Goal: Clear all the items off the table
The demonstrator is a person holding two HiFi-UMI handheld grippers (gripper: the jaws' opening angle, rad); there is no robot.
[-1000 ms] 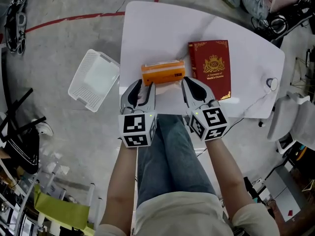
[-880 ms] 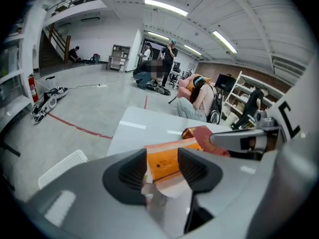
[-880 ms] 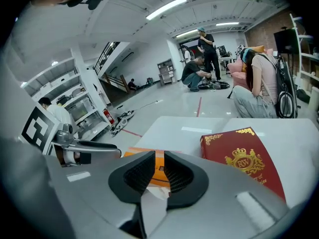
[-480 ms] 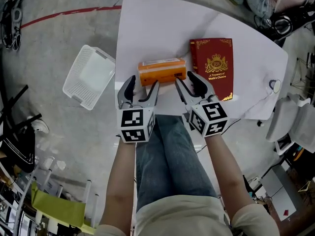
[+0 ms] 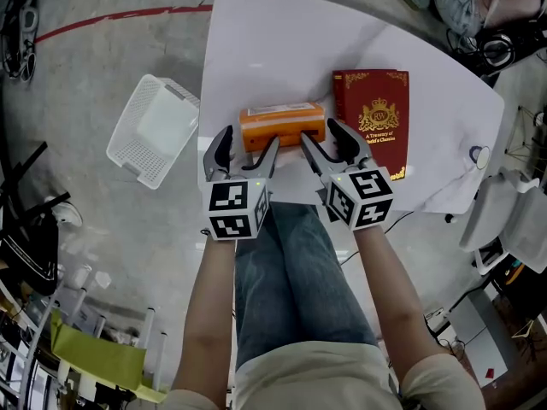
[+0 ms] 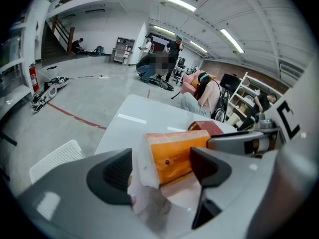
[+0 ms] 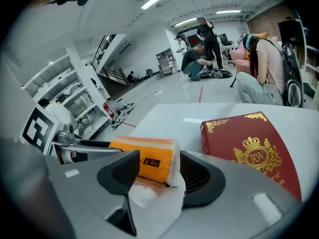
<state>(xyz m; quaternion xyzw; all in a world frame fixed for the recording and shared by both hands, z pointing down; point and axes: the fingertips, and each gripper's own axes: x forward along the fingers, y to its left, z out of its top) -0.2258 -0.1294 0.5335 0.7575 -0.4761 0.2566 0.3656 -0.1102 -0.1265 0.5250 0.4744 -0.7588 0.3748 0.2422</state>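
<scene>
Orange plastic-wrapped tissue pack (image 5: 282, 125) bracketed at both ends
Left hand-held gripper (image 5: 248, 142) and right hand-held gripper (image 5: 323, 135), jaws just opening, released, each bracket one pack end on the white worktop (image 5: 256, 49), likely for a shared lift.

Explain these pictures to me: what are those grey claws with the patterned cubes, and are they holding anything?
No robot here: a person holds a hand-held claw, called a gripper, in each hand. The head view comes from a camera on the person's head, looking down; the other two come from cameras riding on each gripper. On the white table lie an orange pack and a red book; a white basket sits on the floor. The left gripper and right gripper have just been opening their jaws; each straddles one end of the orange pack, gripping nothing yet.
</scene>
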